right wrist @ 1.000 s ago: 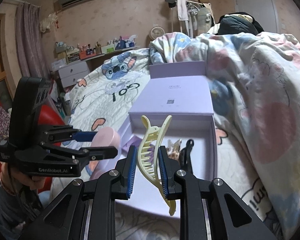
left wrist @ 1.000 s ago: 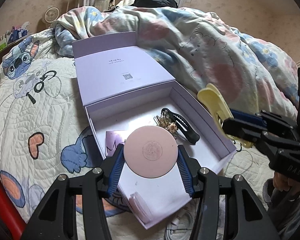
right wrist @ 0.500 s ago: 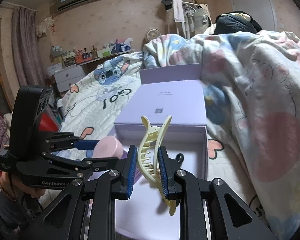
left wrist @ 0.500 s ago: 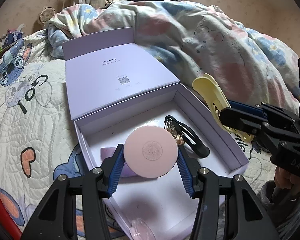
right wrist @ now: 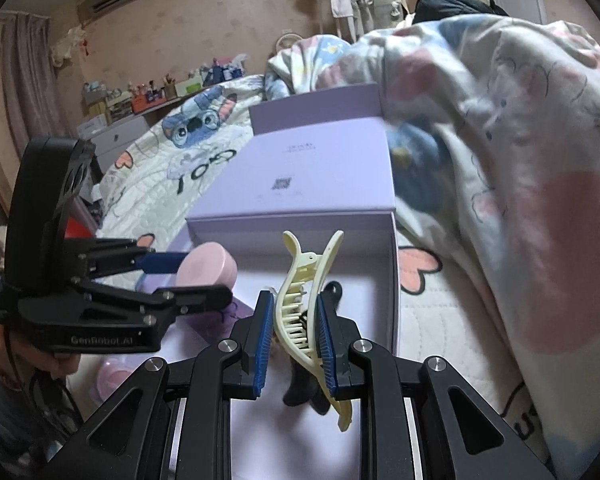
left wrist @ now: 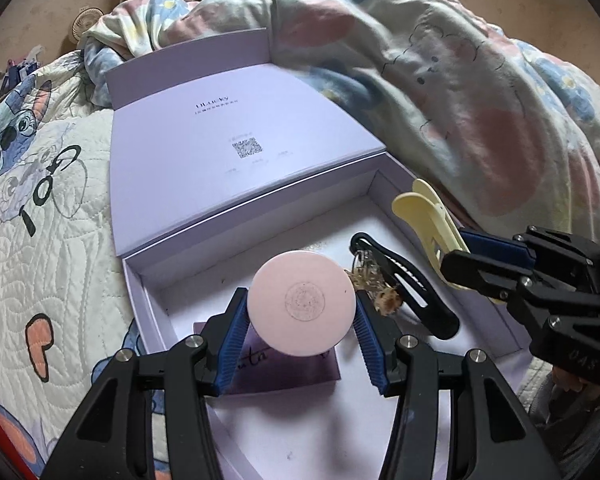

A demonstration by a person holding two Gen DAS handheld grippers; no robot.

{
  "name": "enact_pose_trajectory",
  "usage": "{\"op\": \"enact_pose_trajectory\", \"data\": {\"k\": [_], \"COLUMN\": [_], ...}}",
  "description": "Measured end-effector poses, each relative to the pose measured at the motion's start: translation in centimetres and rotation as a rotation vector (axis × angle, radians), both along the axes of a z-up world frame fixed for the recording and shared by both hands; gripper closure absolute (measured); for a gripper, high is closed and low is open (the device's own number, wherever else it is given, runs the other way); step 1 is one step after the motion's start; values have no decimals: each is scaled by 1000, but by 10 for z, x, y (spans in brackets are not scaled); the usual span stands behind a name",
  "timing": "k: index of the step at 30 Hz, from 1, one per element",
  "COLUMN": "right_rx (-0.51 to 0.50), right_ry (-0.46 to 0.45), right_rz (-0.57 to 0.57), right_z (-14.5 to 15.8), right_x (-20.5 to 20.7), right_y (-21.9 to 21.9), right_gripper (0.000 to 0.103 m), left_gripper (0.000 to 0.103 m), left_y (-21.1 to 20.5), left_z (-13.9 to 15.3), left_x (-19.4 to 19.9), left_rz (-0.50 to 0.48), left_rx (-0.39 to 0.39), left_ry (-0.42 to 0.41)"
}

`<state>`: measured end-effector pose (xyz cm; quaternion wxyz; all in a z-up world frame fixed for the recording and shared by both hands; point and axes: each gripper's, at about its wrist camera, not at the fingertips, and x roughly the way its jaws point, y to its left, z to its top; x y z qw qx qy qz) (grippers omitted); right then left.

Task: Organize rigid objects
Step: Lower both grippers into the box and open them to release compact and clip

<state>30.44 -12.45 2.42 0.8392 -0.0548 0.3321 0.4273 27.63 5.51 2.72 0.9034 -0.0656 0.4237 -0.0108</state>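
A round pink case (left wrist: 302, 303) sits clamped between the blue pads of the left gripper (left wrist: 300, 336), held over the inside of an open lilac box (left wrist: 260, 216), just above a purple card (left wrist: 284, 368) that lies on the box floor. Beside the case, on the same floor, lie a black hair clip (left wrist: 408, 288) and a small gold-brown ornament (left wrist: 376, 284) touching it. The right gripper (right wrist: 292, 332) is closed tight on a pale yellow claw clip (right wrist: 304, 304), which stands upright between its pads at the right side of the box, over the black clip. The box lid (left wrist: 236, 140) is folded back flat behind the tray. The box rests on a white quilt (left wrist: 40, 240) printed with cartoon figures, and a rumpled flowery duvet (left wrist: 440, 80) is heaped just beyond and to the right of it.
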Motion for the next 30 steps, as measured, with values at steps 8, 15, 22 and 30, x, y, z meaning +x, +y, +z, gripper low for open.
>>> {"op": "enact_pose_trajectory", "data": {"k": [8, 15, 22, 30], "right_rx": [-22, -50, -51, -69], "right_ry": [32, -3, -11, -44], "right_rz": [-38, -68, -73, -95], "right_z": [-17, -20, -21, -18], "right_x": [9, 8, 7, 6], "right_y": [4, 8, 9, 9], "right_gripper": [81, 82, 82, 81], "left_gripper": [52, 52, 52, 52], "left_y": [0, -2, -5, -8], "left_z": [-16, -22, -21, -20], "left_x": [15, 20, 22, 19], "left_rz": [0, 8, 6, -6], "left_rx": [40, 77, 86, 87], "left_ry": [60, 80, 77, 85]}}
